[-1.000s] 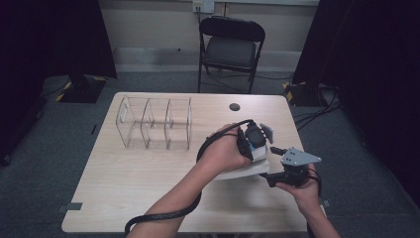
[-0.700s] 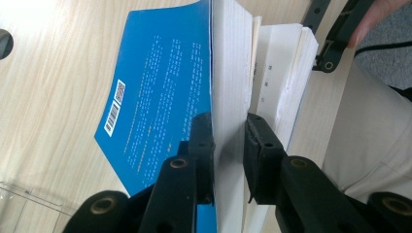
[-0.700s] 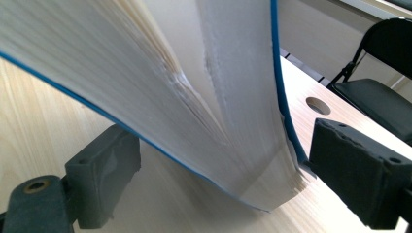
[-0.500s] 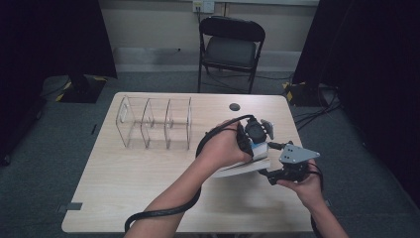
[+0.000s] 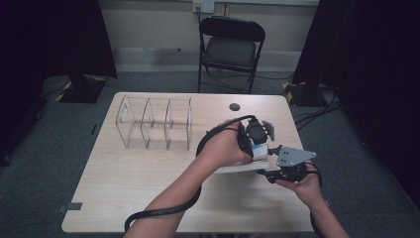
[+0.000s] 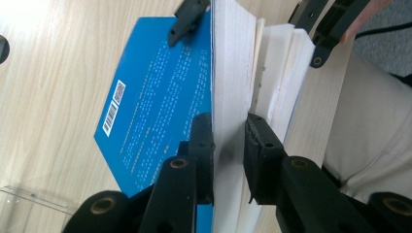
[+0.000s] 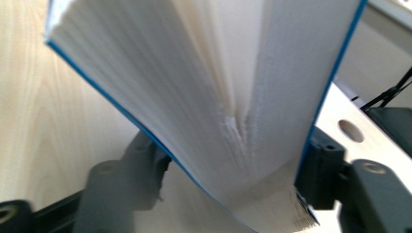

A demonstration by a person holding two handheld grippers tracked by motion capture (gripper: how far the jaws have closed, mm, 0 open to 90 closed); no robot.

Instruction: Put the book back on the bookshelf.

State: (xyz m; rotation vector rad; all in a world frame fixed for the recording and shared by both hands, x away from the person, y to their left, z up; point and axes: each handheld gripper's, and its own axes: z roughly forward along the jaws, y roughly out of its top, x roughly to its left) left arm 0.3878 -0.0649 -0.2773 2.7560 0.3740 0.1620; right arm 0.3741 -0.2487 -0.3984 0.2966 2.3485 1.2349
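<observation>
Blue-covered book [image 5: 257, 151] held off the bench [image 5: 124, 183] near its right edge, both tongs on it.

High view: book mostly hidden behind the left hand [image 5: 223, 148] and both tools, just a blue and white sliver visible; jaw state unreadable there. Left gripper view: left tongs [image 6: 228, 141] pinch a wad of white pages, blue back cover with barcode [image 6: 114, 107] to one side. Right gripper view: right tongs [image 7: 233, 170] have just been closing, book between them; far jaw on the blue cover, near jaw blurred, contact hard to judge. Clear acrylic rack [image 5: 156, 123] sits well apart to the left.
</observation>
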